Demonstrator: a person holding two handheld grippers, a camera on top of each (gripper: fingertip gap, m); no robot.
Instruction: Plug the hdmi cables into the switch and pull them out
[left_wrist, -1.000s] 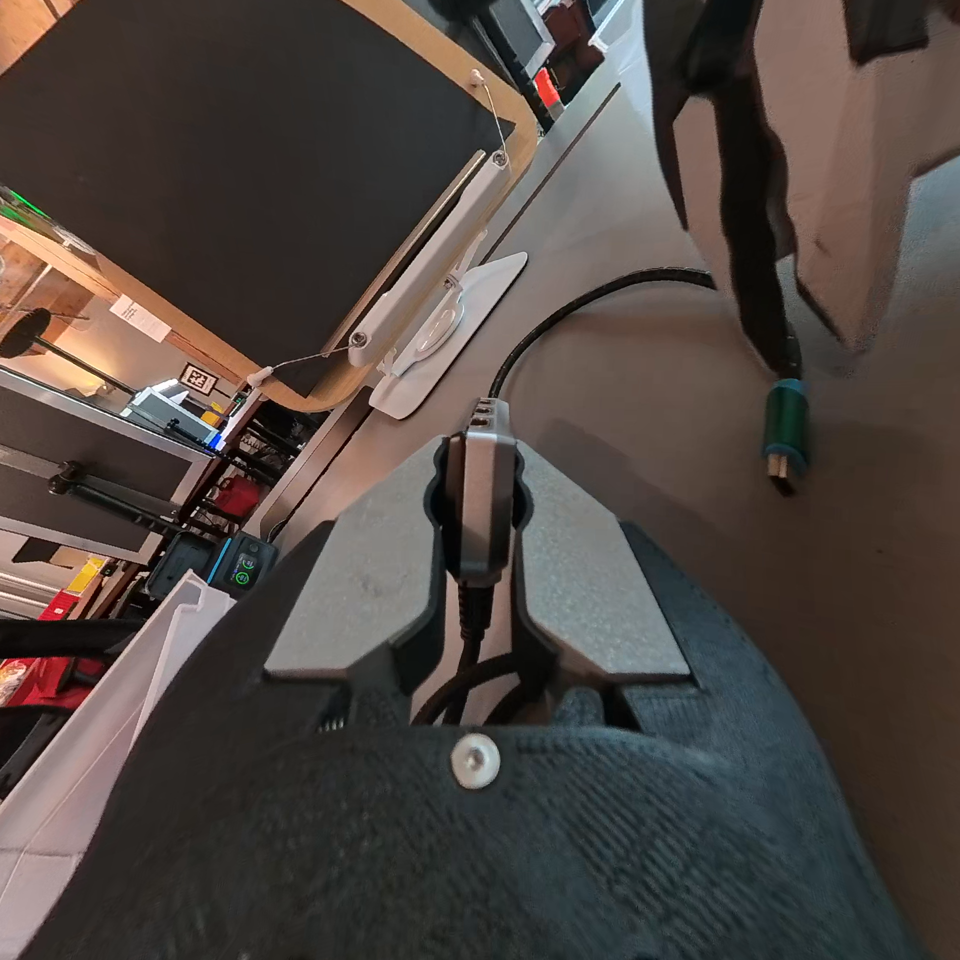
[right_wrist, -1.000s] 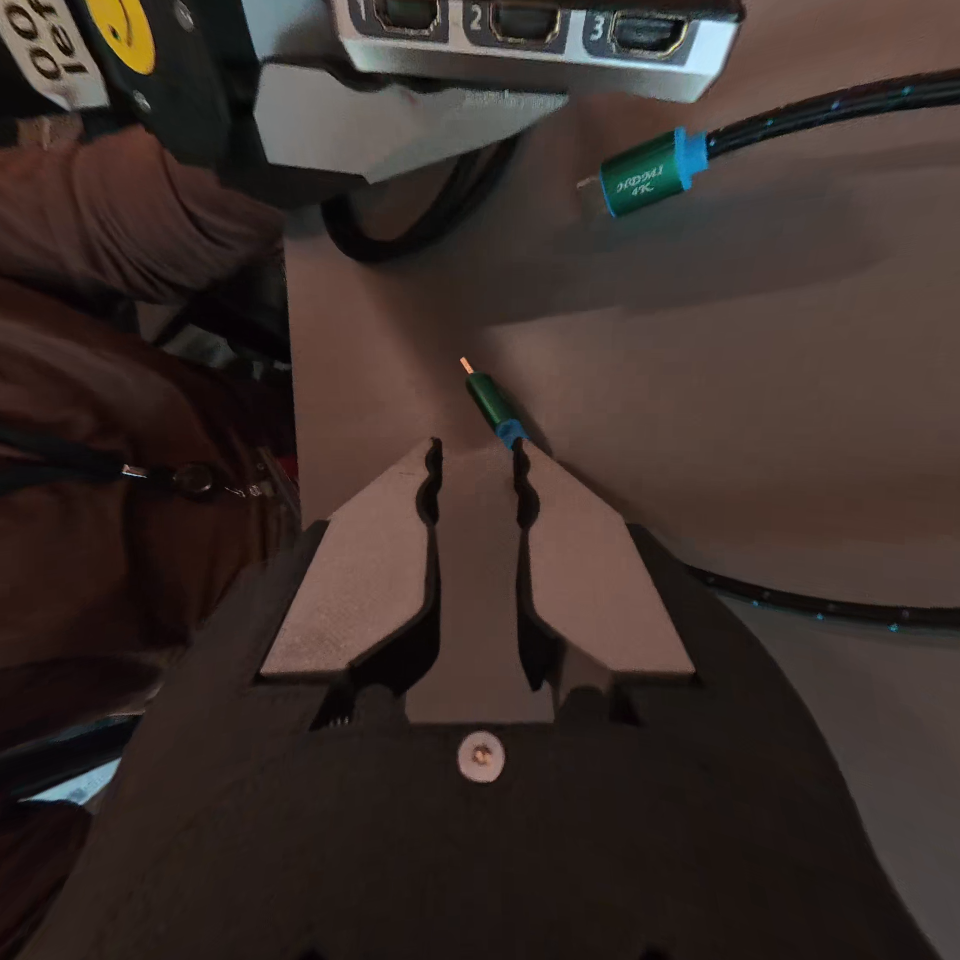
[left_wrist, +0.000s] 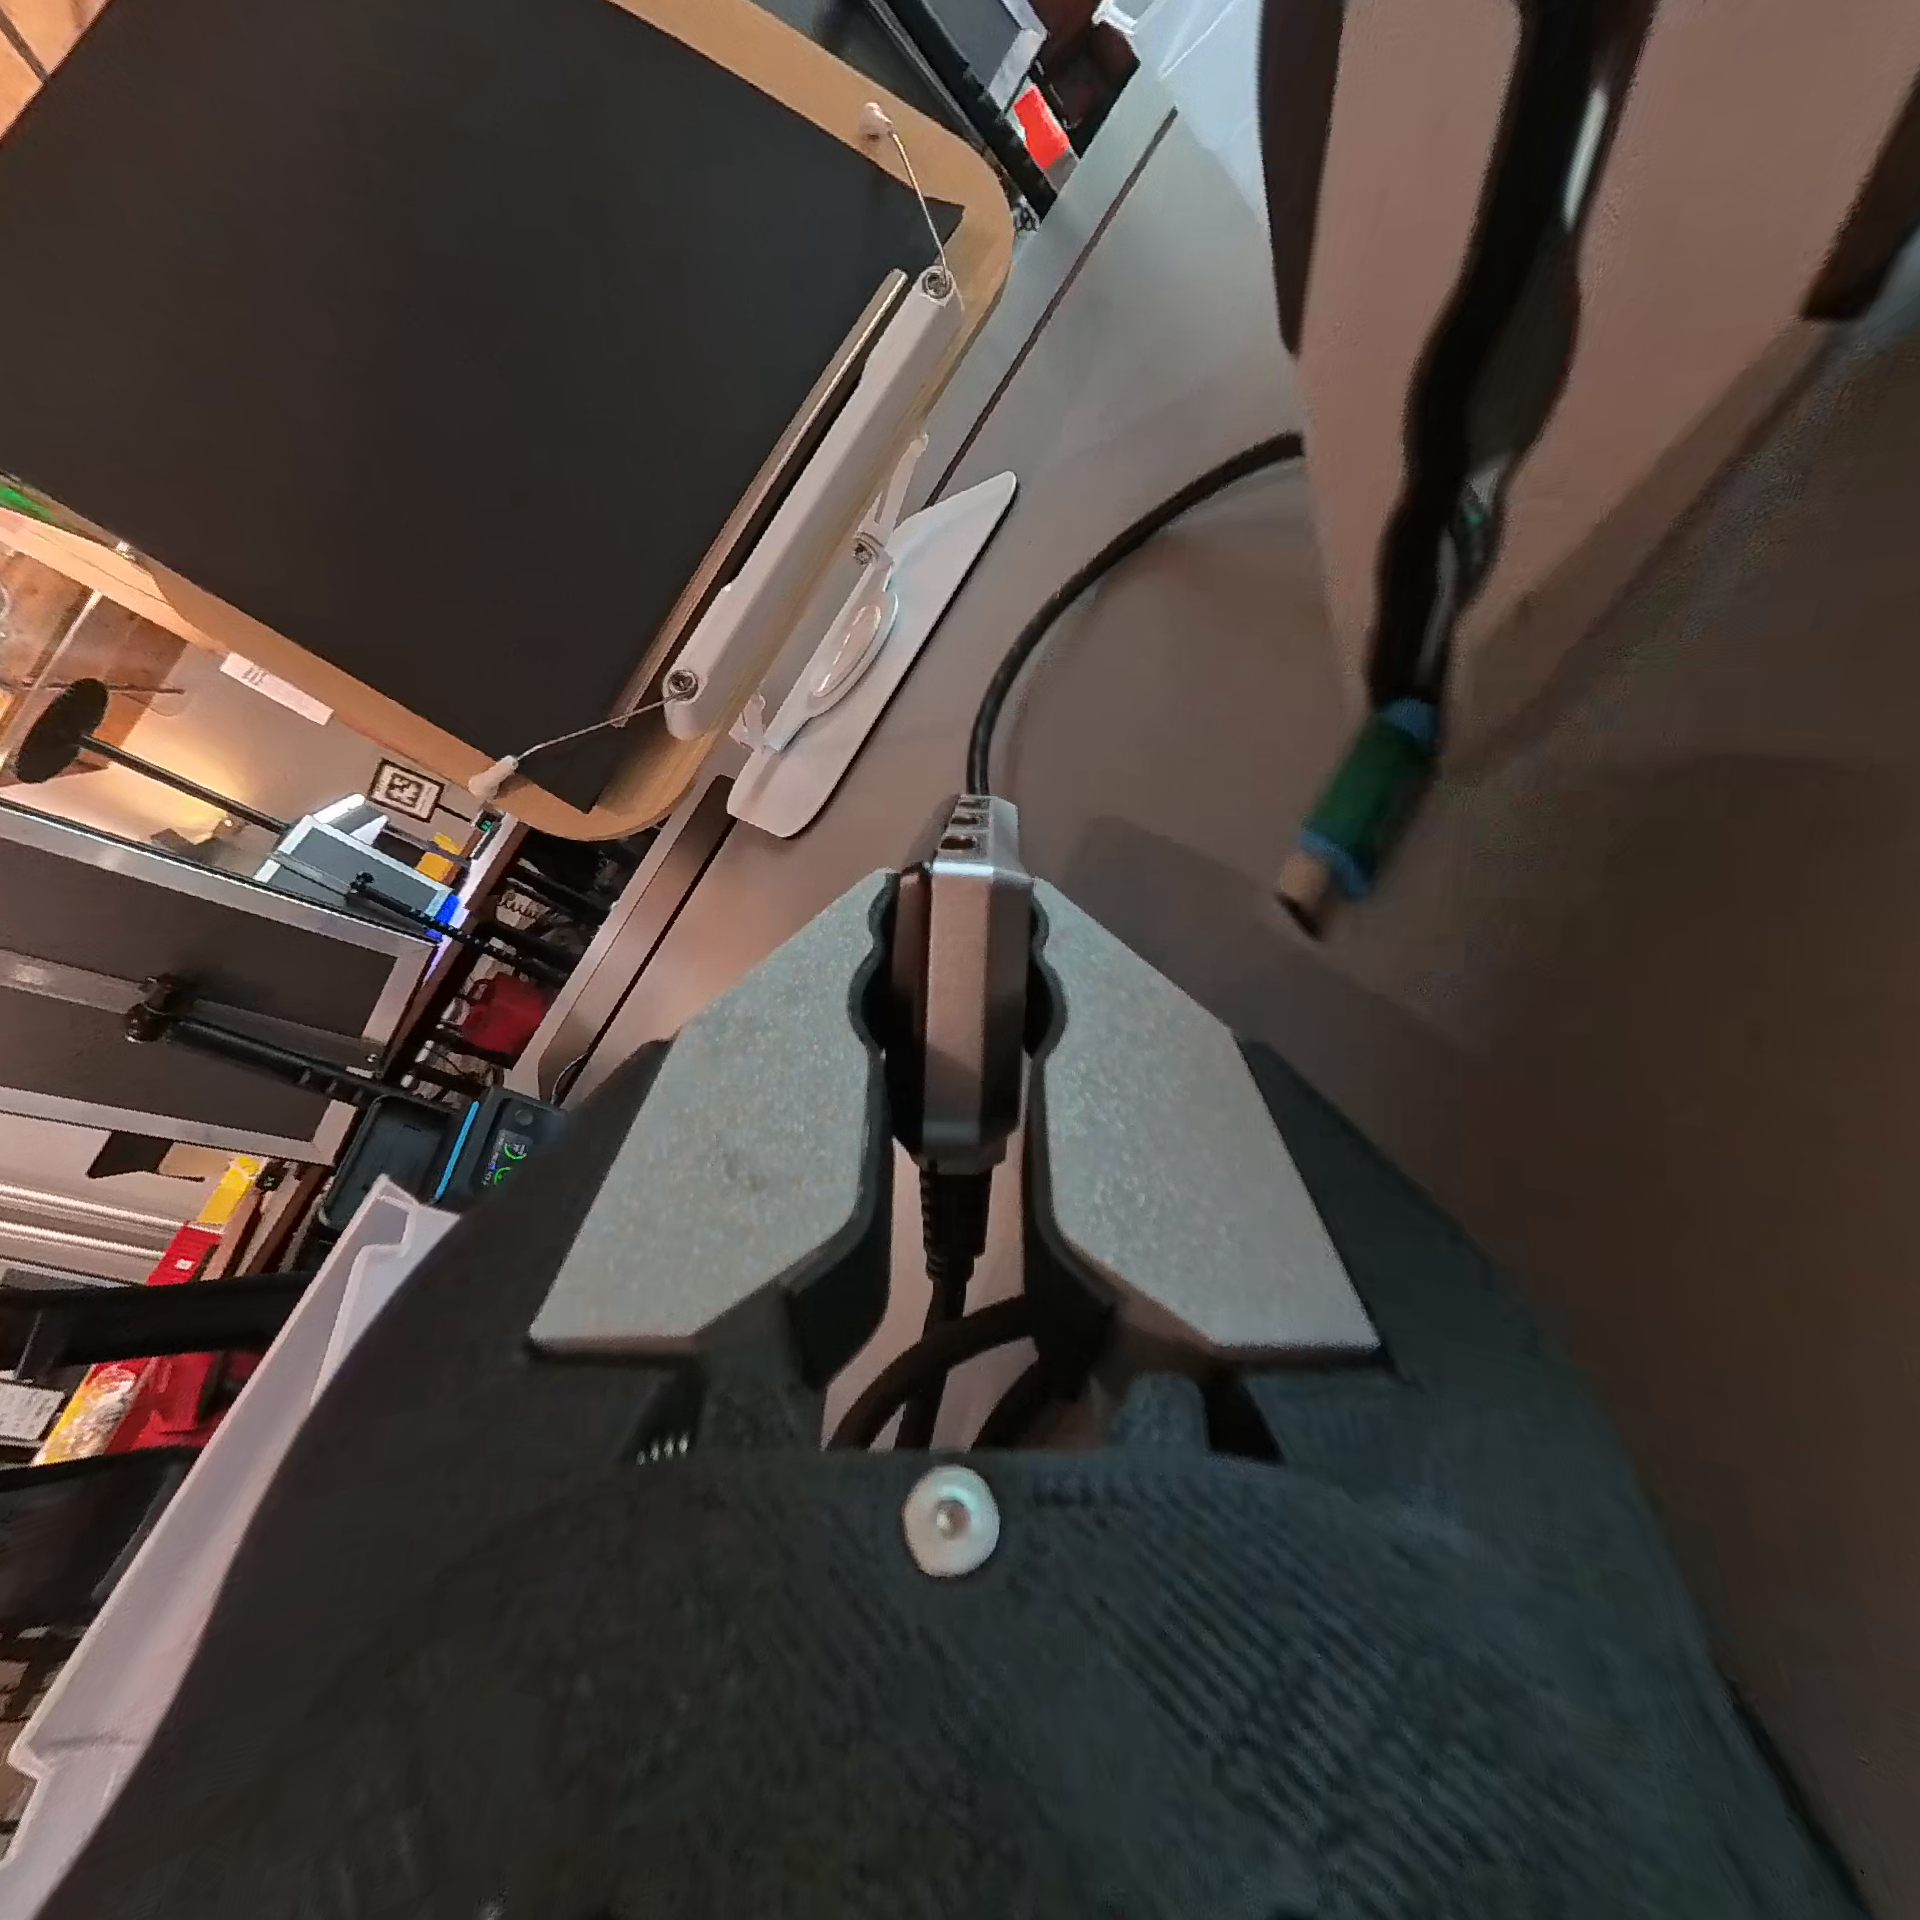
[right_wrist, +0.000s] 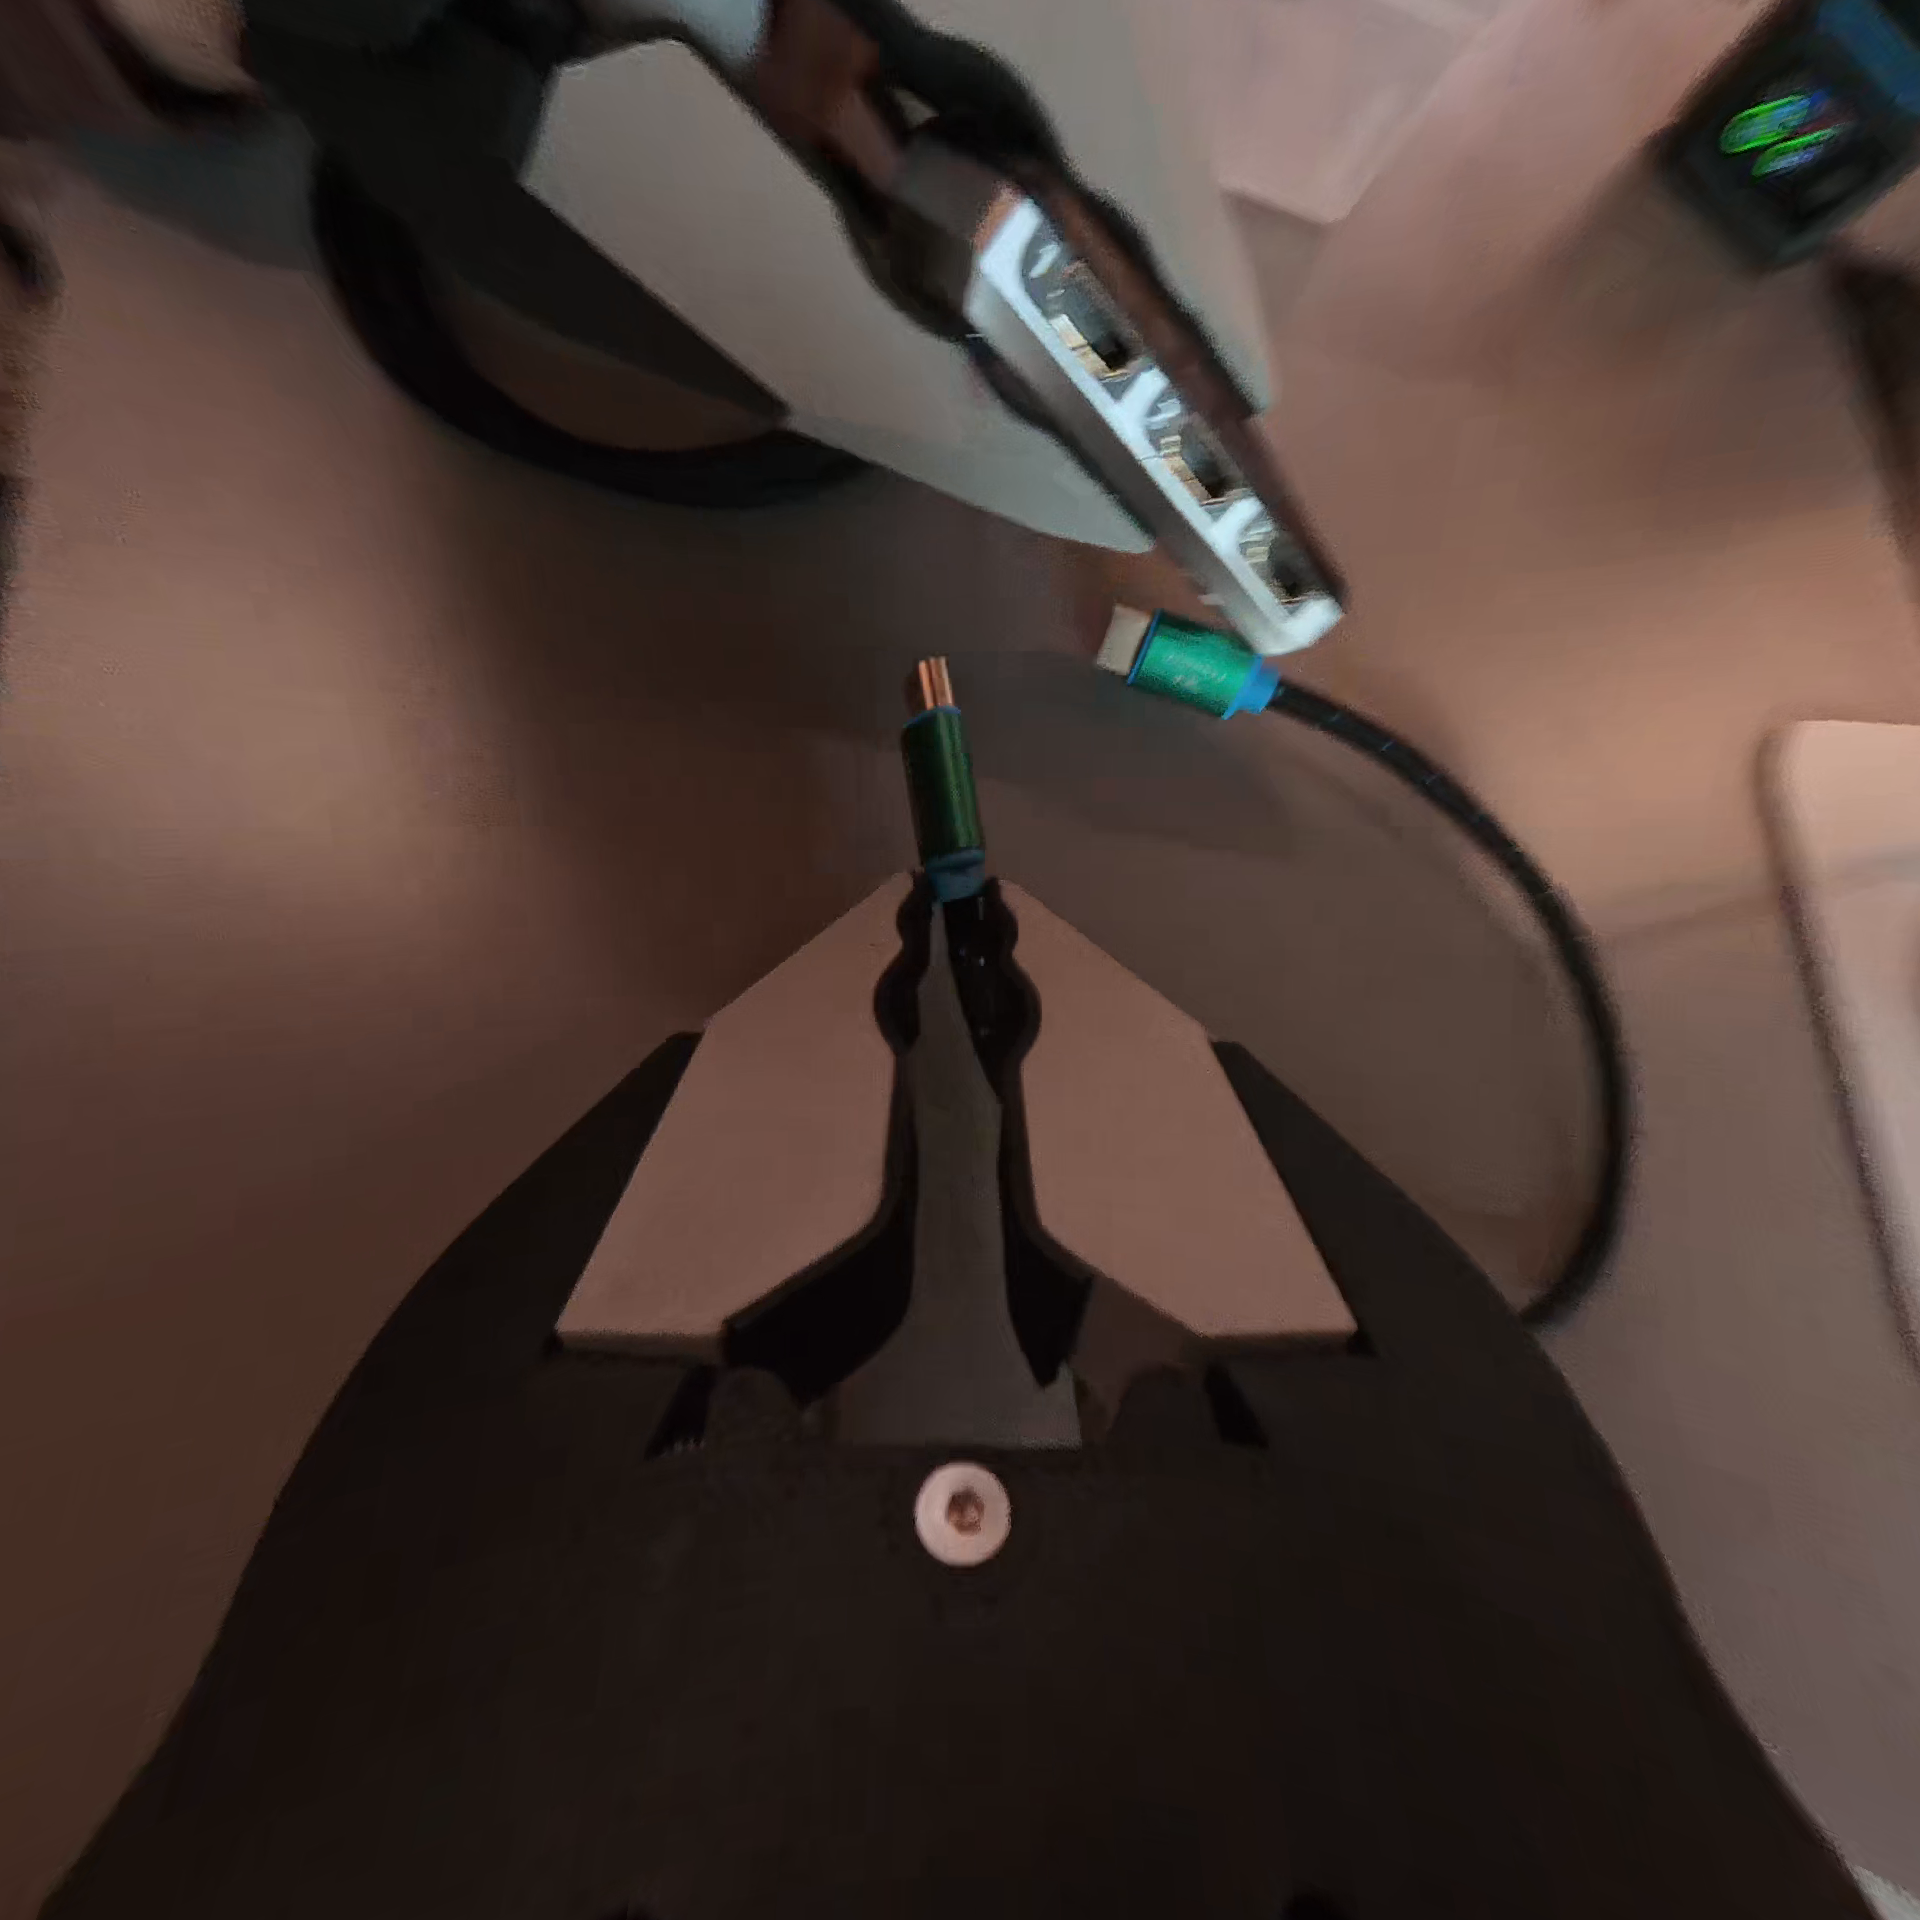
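Left wrist view
Left gripper (left_wrist: 961, 940): the grey switch (left_wrist: 961, 997) is being clamped on edge between the closed jaws, its port end pointing forward.
Switch cord (left_wrist: 1049, 623): a black cord is being trailed from the far end across the grey table (left_wrist: 1143, 343).
Right gripper (left_wrist: 1455, 468): blurred, a green plug (left_wrist: 1361, 805) is being held tip-down at upper right, apart from the switch.

Right wrist view
Right gripper (right_wrist: 961, 894): the cable just behind the green plug (right_wrist: 940, 779) is being pinched by the jaws; the plug is pointing forward.
Switch (right_wrist: 1153, 416): its row of ports is being presented ahead, not touching the plug.
Second plug (right_wrist: 1184, 665): lying on the table just under the switch's end.
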